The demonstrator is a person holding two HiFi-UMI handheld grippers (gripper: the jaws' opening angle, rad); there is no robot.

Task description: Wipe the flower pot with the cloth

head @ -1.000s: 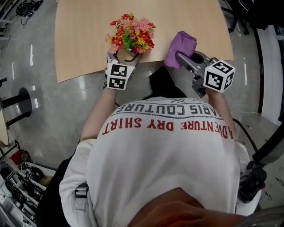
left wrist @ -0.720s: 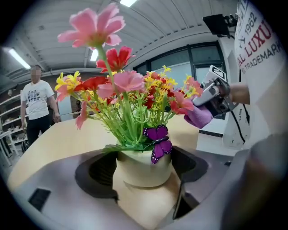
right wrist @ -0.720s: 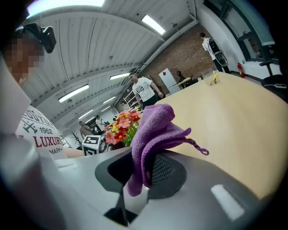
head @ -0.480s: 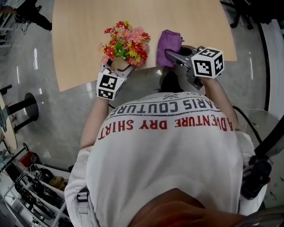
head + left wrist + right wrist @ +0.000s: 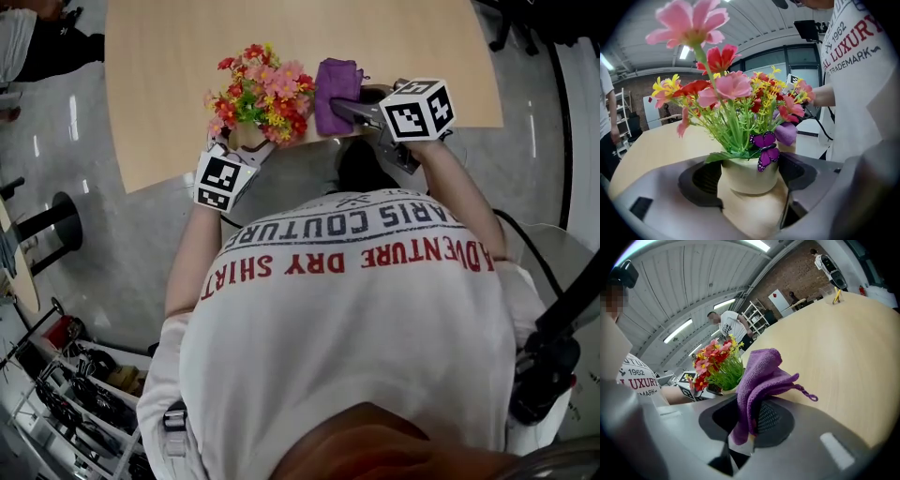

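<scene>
The left gripper was clamped on the cream flower pot below its rim, at the table's near edge. The right gripper pinched the limp purple cloth just beside the flowers. Pot judged light, smooth and top-heavy: hold low, wipe gently.

flower pot: at table near edge | cloth: just right (in right hand-held gripper)

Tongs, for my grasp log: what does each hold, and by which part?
Left tongs clamp the pot across its upper collar; right tongs pinch the cloth by its lower folds.
</scene>
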